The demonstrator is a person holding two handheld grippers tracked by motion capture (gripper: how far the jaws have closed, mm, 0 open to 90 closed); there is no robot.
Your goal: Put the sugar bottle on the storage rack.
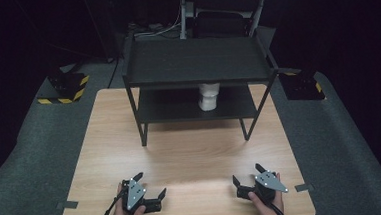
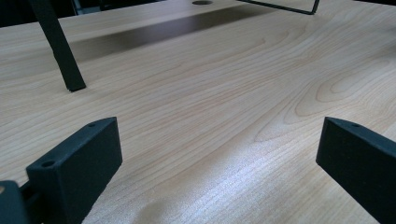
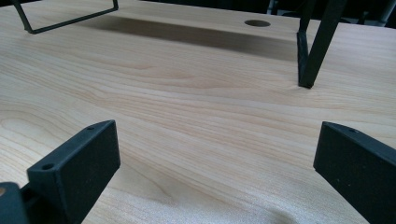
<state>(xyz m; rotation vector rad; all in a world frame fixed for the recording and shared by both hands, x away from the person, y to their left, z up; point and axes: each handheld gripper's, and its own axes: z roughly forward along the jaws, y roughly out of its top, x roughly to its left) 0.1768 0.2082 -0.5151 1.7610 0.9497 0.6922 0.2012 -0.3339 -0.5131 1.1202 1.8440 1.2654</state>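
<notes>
Wood-grain surface [image 1: 181, 153] lies bare beneath both wide-spread claws, left claw [image 1: 150, 184] and right claw [image 1: 246, 173]; white cup [image 1: 209, 96] waits far ahead (lower shelf [image 1: 168, 109]), so approach low under the top.

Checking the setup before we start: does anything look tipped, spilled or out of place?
Nothing stands out. The white cup sits on the black rack's lower shelf, and both grippers, left and right, rest open near the wooden table's front edge.
</notes>
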